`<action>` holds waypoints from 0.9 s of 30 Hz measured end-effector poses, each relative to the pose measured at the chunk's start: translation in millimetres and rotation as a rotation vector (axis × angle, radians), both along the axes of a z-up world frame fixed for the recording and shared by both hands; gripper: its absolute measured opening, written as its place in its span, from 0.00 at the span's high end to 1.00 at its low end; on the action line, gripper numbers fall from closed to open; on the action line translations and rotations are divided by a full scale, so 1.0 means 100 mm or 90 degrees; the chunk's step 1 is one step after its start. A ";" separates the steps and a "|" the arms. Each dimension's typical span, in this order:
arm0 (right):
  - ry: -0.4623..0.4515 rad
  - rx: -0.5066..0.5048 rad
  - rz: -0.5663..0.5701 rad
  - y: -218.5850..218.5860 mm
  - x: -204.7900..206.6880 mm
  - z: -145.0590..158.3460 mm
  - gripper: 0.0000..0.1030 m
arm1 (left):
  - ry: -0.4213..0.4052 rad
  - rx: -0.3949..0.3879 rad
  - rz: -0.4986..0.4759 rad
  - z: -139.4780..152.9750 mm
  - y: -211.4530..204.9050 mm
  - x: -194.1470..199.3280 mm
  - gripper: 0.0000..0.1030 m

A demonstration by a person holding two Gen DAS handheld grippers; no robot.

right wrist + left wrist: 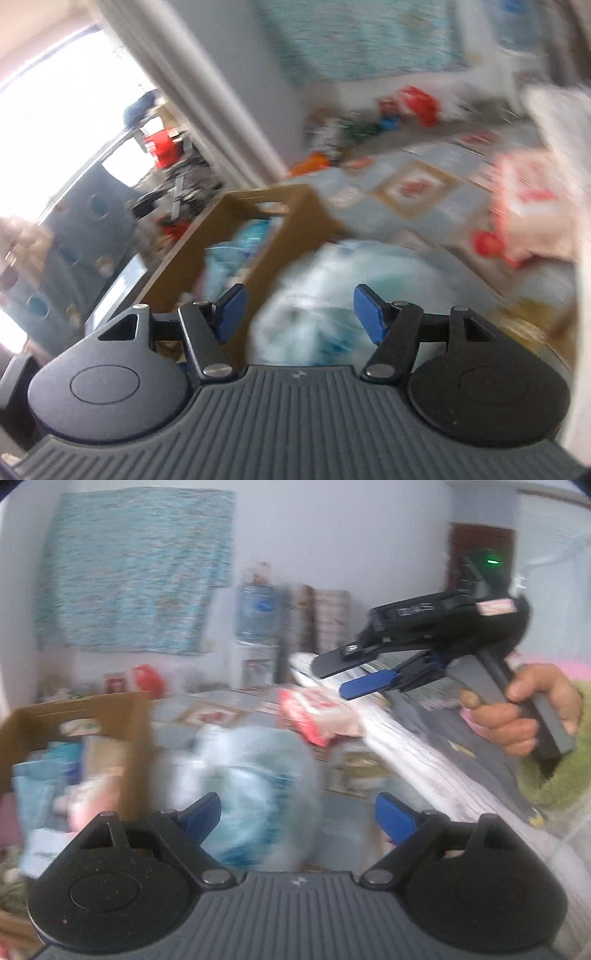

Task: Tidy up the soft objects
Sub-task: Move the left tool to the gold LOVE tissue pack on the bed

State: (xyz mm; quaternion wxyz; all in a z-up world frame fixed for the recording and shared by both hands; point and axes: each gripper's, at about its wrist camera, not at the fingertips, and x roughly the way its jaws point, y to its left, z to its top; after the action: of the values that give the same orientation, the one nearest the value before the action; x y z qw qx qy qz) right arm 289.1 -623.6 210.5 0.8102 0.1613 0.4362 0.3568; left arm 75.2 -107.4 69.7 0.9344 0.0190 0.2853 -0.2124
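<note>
Your left gripper (297,814) has its jaws spread wide, nothing pinched; the blurred pale blue-white plastic bag (255,782) lies just beyond them, right beside the cardboard box (136,738) of soft packs. Your right gripper (299,314), jaws also apart and empty, hovers above that bag (325,295), box (280,221) to its left.
</note>
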 end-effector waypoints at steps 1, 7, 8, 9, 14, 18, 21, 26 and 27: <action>0.010 -0.009 -0.018 -0.12 0.04 -0.09 0.38 | 0.001 0.009 -0.013 -0.06 -0.13 0.03 0.11; 0.037 -0.057 -0.089 -0.57 0.29 -0.65 0.40 | 0.026 0.044 -0.063 -0.43 -0.66 0.21 0.11; 0.042 -0.064 -0.095 -0.62 0.39 -0.75 0.43 | 0.031 0.048 -0.065 -0.48 -0.71 0.23 0.12; 0.046 -0.069 -0.097 -0.64 0.47 -0.82 0.47 | 0.036 0.053 -0.066 -0.54 -0.75 0.25 0.12; 0.052 -0.126 -0.103 -0.65 0.94 -1.21 0.53 | 0.072 0.077 -0.059 -0.73 -0.85 0.36 0.12; 0.078 -0.173 -0.103 -0.59 1.19 -1.54 0.56 | 0.101 0.094 -0.049 -0.84 -0.88 0.47 0.12; 0.097 -0.182 -0.097 -0.59 1.23 -1.69 0.58 | 0.106 0.115 -0.040 -0.89 -0.90 0.48 0.12; 0.107 -0.178 -0.063 -0.52 1.08 -1.75 0.59 | 0.123 0.120 -0.039 -0.96 -0.90 0.50 0.12; 0.107 -0.177 -0.052 -0.48 1.03 -1.75 0.59 | 0.125 0.119 -0.040 -0.97 -0.91 0.51 0.12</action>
State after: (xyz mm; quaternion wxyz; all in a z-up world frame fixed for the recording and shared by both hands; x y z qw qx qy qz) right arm 391.9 -672.1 35.9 0.7992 0.0944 0.5406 0.2452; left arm 125.9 -198.1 -27.1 0.8890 0.0940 0.3930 -0.2152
